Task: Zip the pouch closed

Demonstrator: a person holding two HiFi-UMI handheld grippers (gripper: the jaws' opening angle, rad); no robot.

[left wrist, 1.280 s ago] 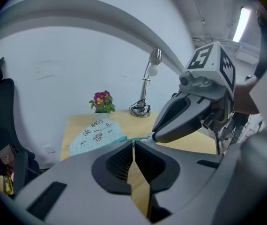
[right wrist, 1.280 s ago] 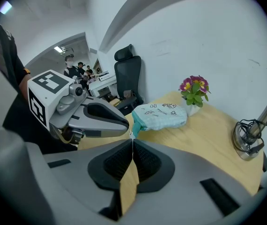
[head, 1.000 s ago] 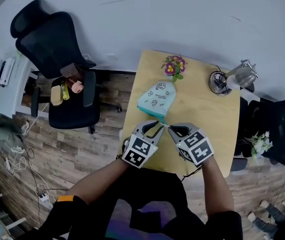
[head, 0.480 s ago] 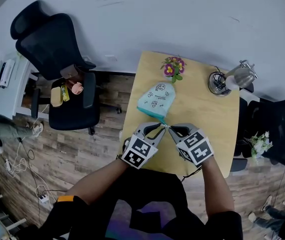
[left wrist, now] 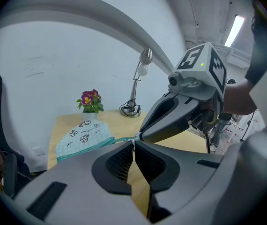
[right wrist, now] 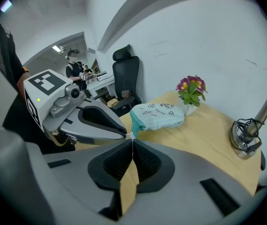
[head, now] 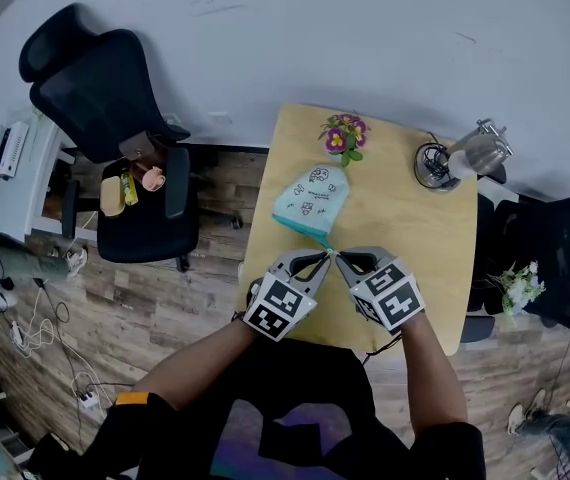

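A teal checked pouch [head: 310, 198] with small doodles lies on the wooden table [head: 415, 238], its zipper edge toward me. Both grippers meet at its near right corner. My left gripper [head: 324, 253] is shut on that corner's teal zipper end [left wrist: 119, 138]. My right gripper [head: 337, 255] is shut right beside it, on a small white zipper pull [right wrist: 129, 136]. The two sets of fingertips touch. In the left gripper view the pouch [left wrist: 83, 134] stretches away to the left; in the right gripper view the pouch [right wrist: 158, 115] lies just past the jaws.
A potted purple flower [head: 342, 136] stands just behind the pouch. A desk lamp [head: 455, 160] with a coiled cord sits at the table's far right corner. A black office chair [head: 115, 118] stands left of the table, another chair [head: 555, 258] to its right.
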